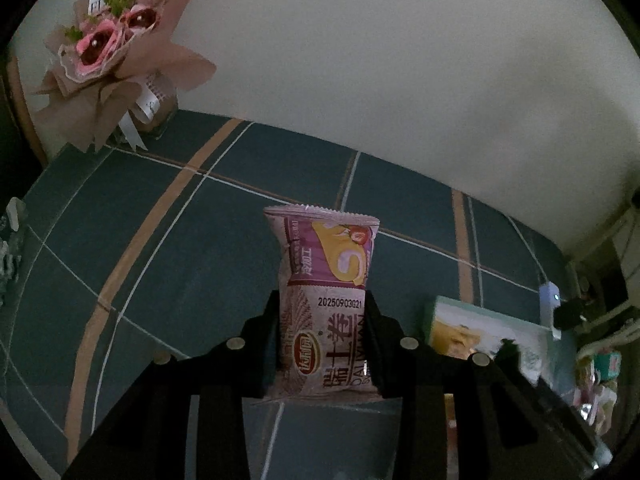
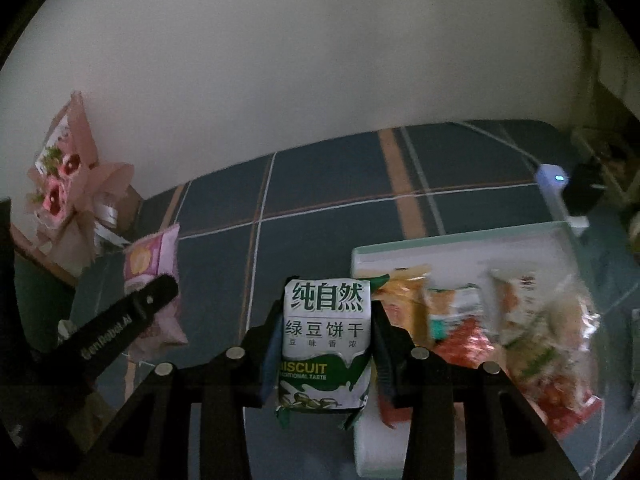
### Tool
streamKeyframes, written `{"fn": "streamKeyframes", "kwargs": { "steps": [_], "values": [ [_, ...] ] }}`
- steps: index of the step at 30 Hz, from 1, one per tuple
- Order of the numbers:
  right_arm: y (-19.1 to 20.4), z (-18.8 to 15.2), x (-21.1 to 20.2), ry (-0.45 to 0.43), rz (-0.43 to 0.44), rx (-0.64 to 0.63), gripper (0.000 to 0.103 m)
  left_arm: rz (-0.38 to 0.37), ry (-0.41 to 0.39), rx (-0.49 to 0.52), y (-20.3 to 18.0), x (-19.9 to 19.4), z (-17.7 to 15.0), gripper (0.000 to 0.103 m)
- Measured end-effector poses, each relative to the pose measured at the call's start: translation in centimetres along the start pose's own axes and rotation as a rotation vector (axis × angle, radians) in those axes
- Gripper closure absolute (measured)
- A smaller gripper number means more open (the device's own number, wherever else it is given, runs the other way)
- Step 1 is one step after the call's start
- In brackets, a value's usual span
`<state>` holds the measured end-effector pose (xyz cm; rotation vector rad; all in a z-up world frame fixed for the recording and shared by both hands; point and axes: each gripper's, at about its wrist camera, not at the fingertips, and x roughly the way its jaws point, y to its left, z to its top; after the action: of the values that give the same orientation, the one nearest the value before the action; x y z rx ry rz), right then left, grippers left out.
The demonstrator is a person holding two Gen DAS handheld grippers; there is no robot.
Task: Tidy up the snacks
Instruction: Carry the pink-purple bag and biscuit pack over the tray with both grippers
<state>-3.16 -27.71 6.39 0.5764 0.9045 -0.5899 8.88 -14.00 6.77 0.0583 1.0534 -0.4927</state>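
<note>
The purple swiss-roll packet (image 1: 326, 300) stands upright between the jaws of the left gripper (image 1: 322, 344), clamped across its lower half so the crimped top edge sticks up free above the fingers; held that way the wrapper stays flat and its printed face reads toward the camera. The green-and-white mung bean biscuit pack (image 2: 325, 344) sits the same way in the right gripper (image 2: 325, 354), pinched on both sides at mid-height, its bottom seal hanging loose below the pads. Both packs appear lifted clear of the blue plaid tablecloth (image 1: 160, 264), which probably means each has been picked for carrying to wherever it belongs. Just to the right of the biscuit pack lies a pale tray (image 2: 460, 248) heaped with mixed snack packets (image 2: 520, 320), blurred but plainly jumbled, so the sorting looks far from finished. Both grippers tilt steeply downward over the table, side by side; in the right wrist view the left gripper's black finger (image 2: 132, 312) crosses in from the left with its purple packet behind it. Farther off, a pink-wrapped bouquet (image 1: 108, 52) leans against the wall at the table's back corner, and a small white device (image 2: 554, 178) with a lit dot stands near the tray's far edge.
</note>
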Motion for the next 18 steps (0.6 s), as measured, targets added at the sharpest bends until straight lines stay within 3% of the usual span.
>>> {"fn": "streamKeyframes", "kwargs": {
  "steps": [10, 18],
  "values": [
    [-3.5, -1.1, -5.4, -0.057, -0.005, 0.051, 0.061, 0.006, 0.005, 0.070, -2.7, -2.3, -3.5, 0.065],
    [-5.8, -3.0, -6.0, -0.035, 0.001, 0.093, 0.061, 0.013, 0.027, 0.150, -5.2, -2.6, -6.5, 0.065]
  ]
}}
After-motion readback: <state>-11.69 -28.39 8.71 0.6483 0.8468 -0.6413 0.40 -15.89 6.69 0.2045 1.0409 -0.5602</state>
